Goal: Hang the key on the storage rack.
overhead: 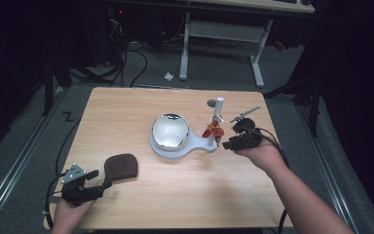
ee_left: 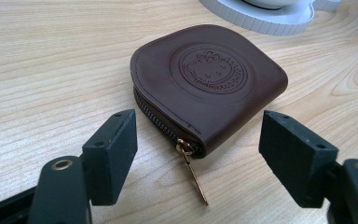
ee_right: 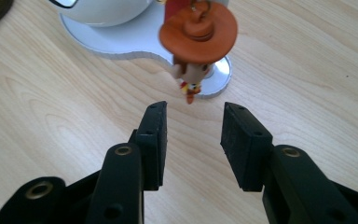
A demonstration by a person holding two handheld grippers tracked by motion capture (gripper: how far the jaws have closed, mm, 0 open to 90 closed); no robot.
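Observation:
A brown leather zip coin purse (overhead: 121, 165) (ee_left: 209, 79) lies flat on the wooden table at the front left. My left gripper (overhead: 102, 179) (ee_left: 198, 126) is open just in front of it, its jaws either side of the zip pull and clear of the leather. A small toy figure in an orange hat (overhead: 216, 130) (ee_right: 198, 32) hangs by the post (overhead: 218, 109) of a white stand (overhead: 175, 148). My right gripper (overhead: 226, 141) (ee_right: 193, 116) sits low just short of the figure, open, with nothing between its jaws.
A shiny round dome (overhead: 170, 130) sits on the stand's wide base (ee_right: 121, 42) at the table's middle. A small grey disc (overhead: 211, 103) lies behind the post. A white-legged desk (overhead: 224, 29) and floor cables stand beyond the far edge.

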